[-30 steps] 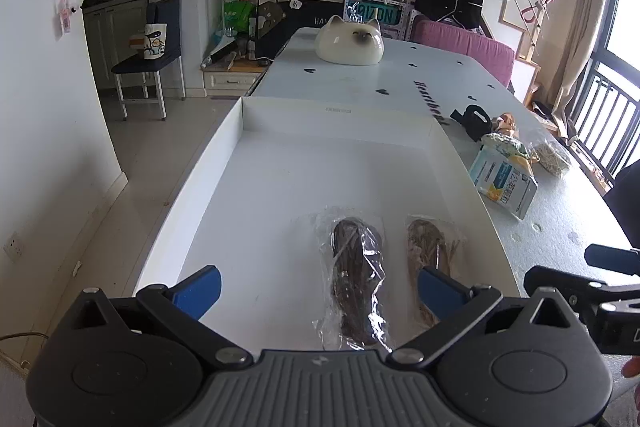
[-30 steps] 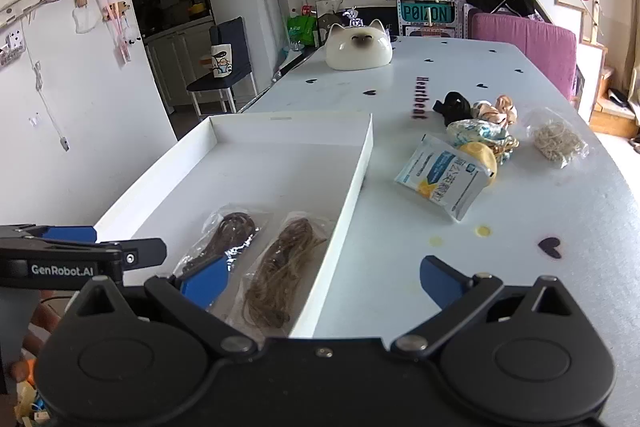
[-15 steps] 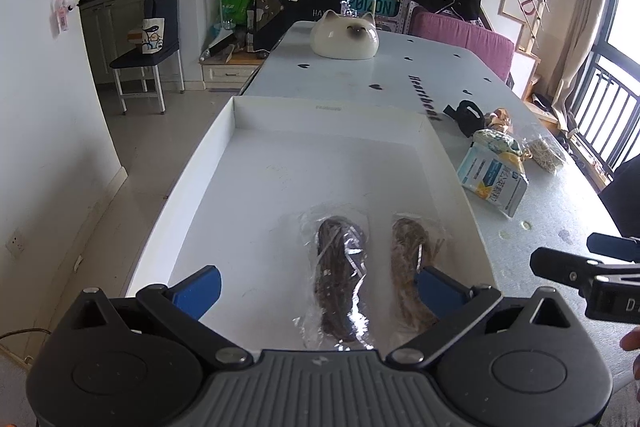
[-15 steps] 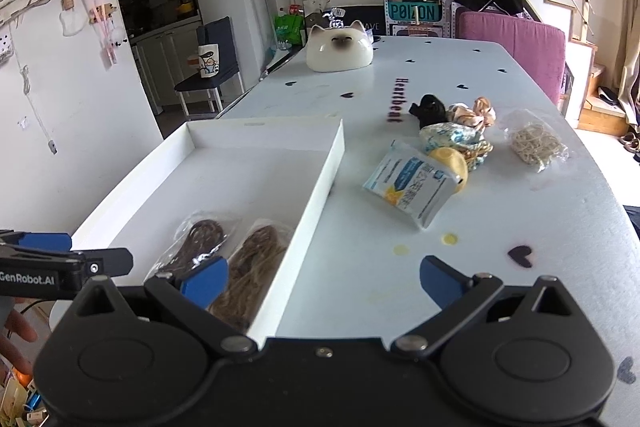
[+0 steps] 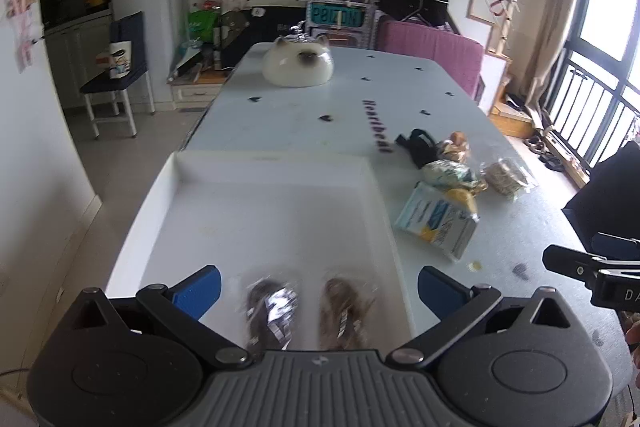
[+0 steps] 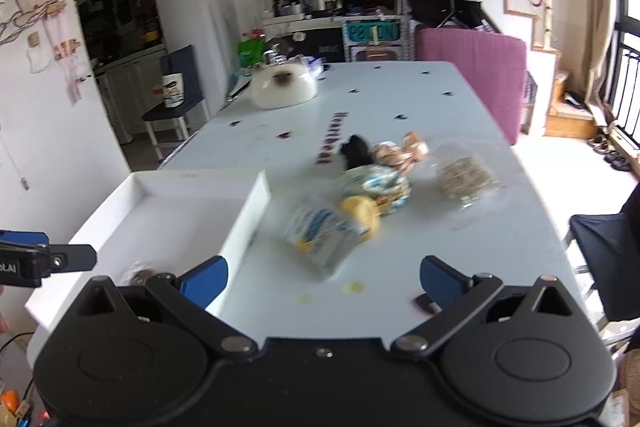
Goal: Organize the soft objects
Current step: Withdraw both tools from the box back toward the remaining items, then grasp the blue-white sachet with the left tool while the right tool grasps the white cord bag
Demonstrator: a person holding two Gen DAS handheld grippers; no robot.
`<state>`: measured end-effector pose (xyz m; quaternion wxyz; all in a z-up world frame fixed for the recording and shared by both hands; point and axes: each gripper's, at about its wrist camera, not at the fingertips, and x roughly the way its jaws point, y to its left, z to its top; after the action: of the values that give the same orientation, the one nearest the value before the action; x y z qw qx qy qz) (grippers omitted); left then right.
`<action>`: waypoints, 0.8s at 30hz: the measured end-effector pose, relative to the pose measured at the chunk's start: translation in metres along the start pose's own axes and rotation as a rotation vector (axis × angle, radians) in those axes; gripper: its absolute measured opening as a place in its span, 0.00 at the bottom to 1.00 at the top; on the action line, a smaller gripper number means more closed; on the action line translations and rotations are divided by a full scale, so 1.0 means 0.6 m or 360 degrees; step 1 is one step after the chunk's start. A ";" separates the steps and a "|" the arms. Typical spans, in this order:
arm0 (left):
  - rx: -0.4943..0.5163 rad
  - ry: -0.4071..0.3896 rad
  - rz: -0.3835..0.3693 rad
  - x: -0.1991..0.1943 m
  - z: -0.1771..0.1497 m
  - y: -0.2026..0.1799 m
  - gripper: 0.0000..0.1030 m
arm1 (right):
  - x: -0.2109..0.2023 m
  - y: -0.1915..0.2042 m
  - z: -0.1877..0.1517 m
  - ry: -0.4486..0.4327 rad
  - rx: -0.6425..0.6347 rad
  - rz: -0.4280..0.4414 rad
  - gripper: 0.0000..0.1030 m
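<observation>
Soft objects wait in a loose cluster near the right edge of the tabletop (image 6: 460,99): a blue-and-white packet (image 6: 320,233) just beside the tray (image 6: 256,211), a yellow piece (image 6: 360,213), a patterned scrunchie (image 6: 378,183), a black one (image 6: 356,151) and a bagged bundle (image 6: 466,179). Two bagged hair pieces (image 5: 272,307) already lie at the tray's near edge. The right claw (image 6: 324,277) is spread wide and empty, as is the left claw (image 5: 318,285) (over the tray). The packet looks the sensible next pick; its slick wrapper suggests closing across the narrow side, low, then lifting clear of the tray wall.
</observation>
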<state>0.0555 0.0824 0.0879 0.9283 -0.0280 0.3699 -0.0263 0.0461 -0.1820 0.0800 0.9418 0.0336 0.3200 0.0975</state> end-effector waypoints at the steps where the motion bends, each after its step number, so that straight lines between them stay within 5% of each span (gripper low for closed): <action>1: 0.0009 -0.0003 -0.0013 0.003 0.006 -0.008 1.00 | -0.002 -0.010 0.003 -0.0006 0.0006 -0.0014 1.00; 24: 0.0464 0.0115 -0.0487 0.167 0.060 -0.195 1.00 | 0.070 -0.201 0.102 -0.0033 -0.0017 -0.0194 1.00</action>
<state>0.1501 -0.0403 0.0537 0.8938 0.0515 0.3867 -0.2211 0.1360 -0.2915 0.0883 0.9495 0.0099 0.3110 0.0413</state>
